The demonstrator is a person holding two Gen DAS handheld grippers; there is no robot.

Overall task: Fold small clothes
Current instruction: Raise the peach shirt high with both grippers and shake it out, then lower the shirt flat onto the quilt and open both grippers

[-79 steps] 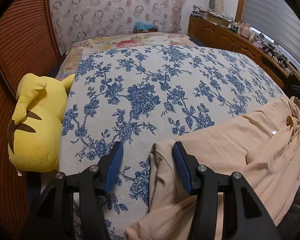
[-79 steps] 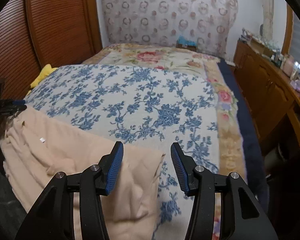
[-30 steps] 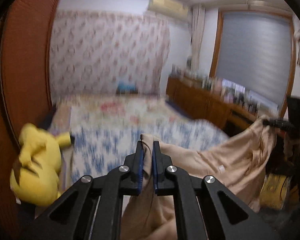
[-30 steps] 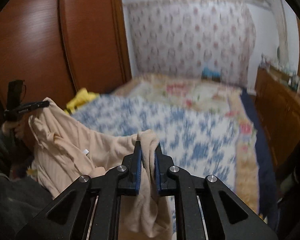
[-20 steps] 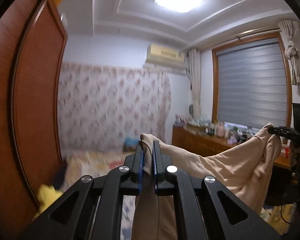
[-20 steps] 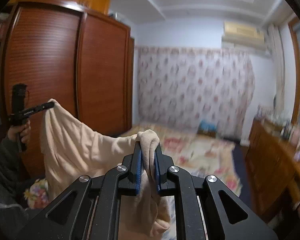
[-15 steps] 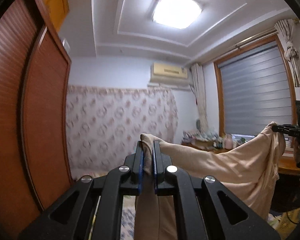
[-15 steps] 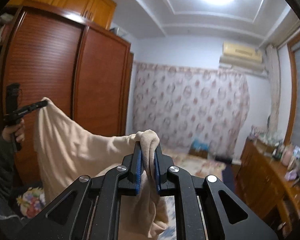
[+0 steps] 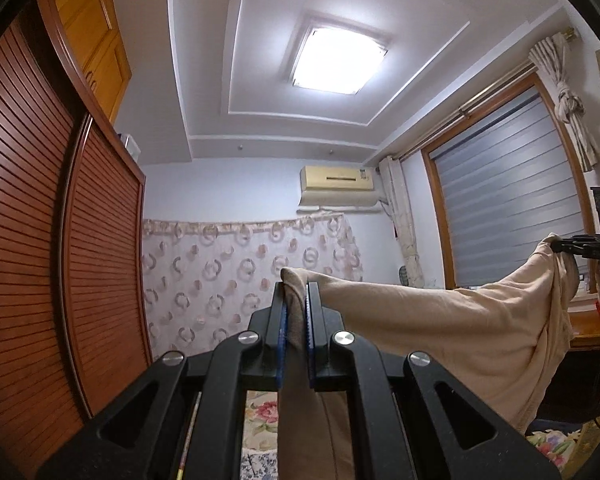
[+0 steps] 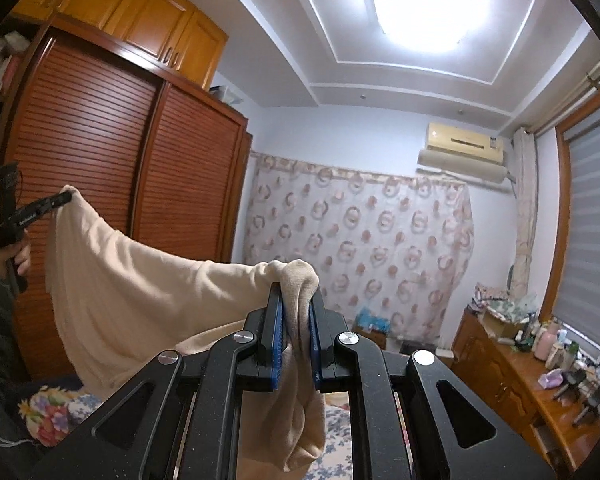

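Note:
A beige garment [image 9: 440,320] hangs in the air, stretched between both grippers. My left gripper [image 9: 295,292] is shut on one corner of it, the cloth pinched between the blue pads. My right gripper [image 10: 296,296] is shut on the other corner, with a fold of the garment [image 10: 140,280] bunched over its tips. In the left wrist view the right gripper [image 9: 556,245] shows at the far right edge, holding the cloth. In the right wrist view the left gripper [image 10: 64,199] shows at the far left, held by a hand [image 10: 18,258].
Both cameras face across the room and up at the ceiling light [image 9: 336,60]. A slatted wooden wardrobe [image 10: 100,152] stands on the left. A patterned curtain [image 10: 360,240] covers the far wall. A cluttered wooden dresser [image 10: 532,372] runs along the right. A strip of the floral bedspread [image 9: 260,416] shows below.
Both grippers rose high off the bed with the garment and tipped upward. The bed and yellow plush dropped out of view; ceiling and wardrobe now fill the frames.

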